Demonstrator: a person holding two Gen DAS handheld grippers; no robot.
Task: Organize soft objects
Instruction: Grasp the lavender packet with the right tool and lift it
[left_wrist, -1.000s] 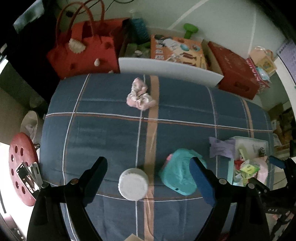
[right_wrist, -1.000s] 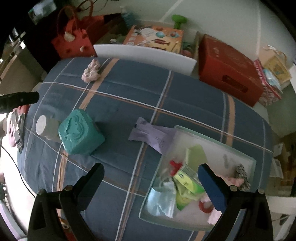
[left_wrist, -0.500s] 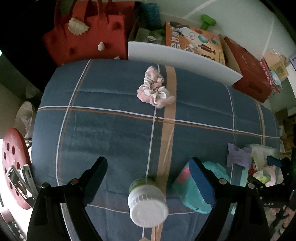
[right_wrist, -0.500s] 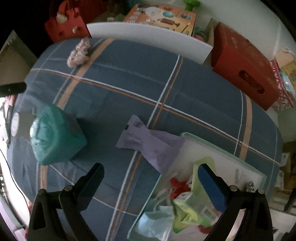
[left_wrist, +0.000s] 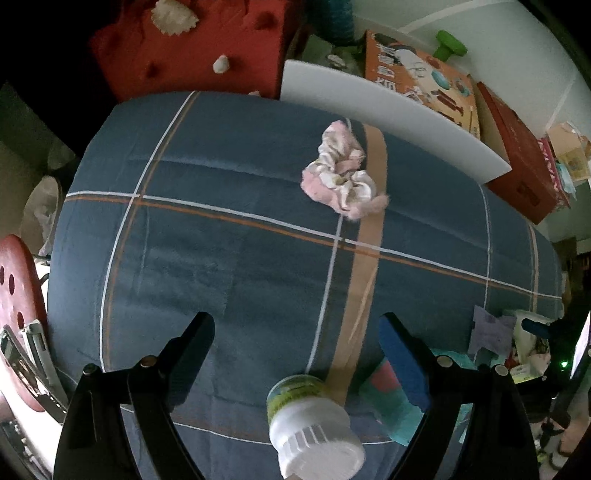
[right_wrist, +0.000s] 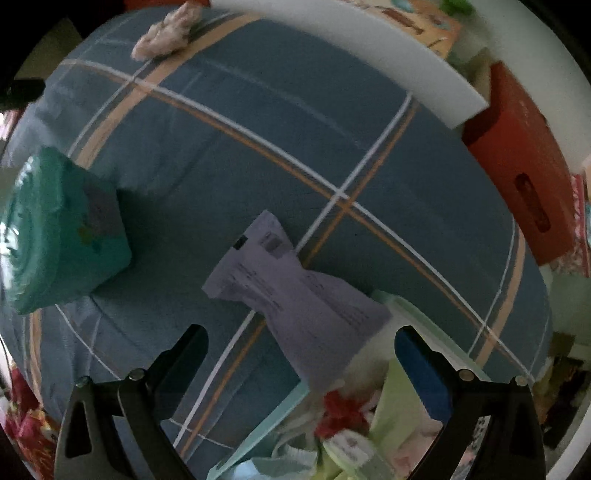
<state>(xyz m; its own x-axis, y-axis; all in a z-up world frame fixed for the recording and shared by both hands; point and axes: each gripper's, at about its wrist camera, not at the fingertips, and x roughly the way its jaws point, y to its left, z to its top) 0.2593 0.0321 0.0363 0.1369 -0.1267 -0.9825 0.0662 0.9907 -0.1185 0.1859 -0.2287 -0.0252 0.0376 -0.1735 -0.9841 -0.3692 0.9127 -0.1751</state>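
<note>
Pink scrunchie (left_wrist: 341, 173) at my one o'clock and teal cube (right_wrist: 62, 232) lie loose; tray (right_wrist: 258, 439) half-filled (barely started). Left gripper (left_wrist: 297, 345) and right gripper (right_wrist: 301, 356) gape, holding nothing.

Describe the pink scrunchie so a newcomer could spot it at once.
Start from the blue plaid blanket covering the bed. Follow its wide tan stripe toward the far edge, near the white board. The scrunchie lies there alone, the only ruffled pink-and-white fabric ring, far from the teal cube and bottle.

Home bedroom, plaid blue bedspread (left_wrist: 236, 266), red felt handbag (left_wrist: 192, 51), toy boxes (left_wrist: 417, 85) alongside
</note>
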